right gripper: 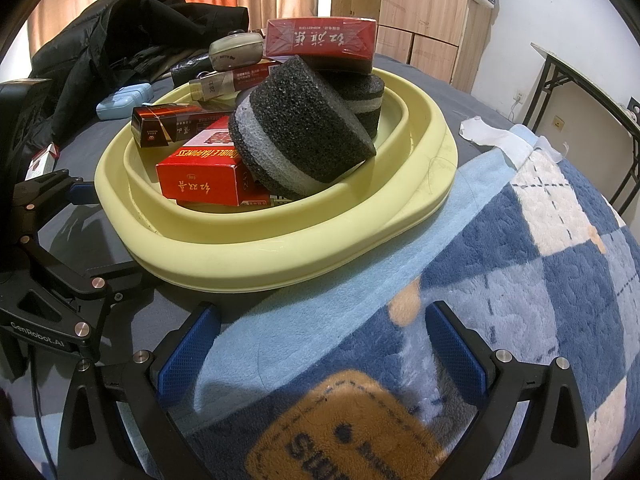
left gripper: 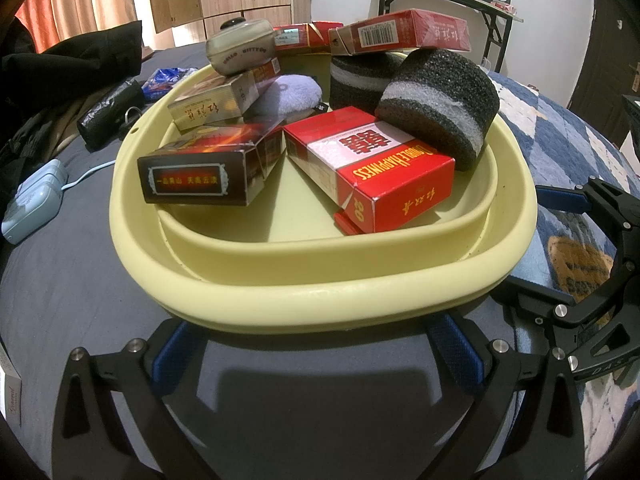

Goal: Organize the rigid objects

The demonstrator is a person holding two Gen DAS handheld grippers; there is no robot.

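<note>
Bed, grey sheet (left gripper: 72, 280): yellow basin (left gripper: 320, 296) holding a red Double Happiness carton (left gripper: 372, 172), light, stiff, best gripped across its narrow sides. My left tongs (left gripper: 316, 356) and right tongs (right gripper: 320, 344) both released, empty.

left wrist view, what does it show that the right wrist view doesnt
Only the left wrist view shows the fluffy lilac puff in the basin and the black plastic bag roll beside it. Only the right wrist view shows the orange patch on the blue checked blanket. Both show the pale yellow plastic basin, the red Double Happiness carton and the black-and-grey foam block.
</note>
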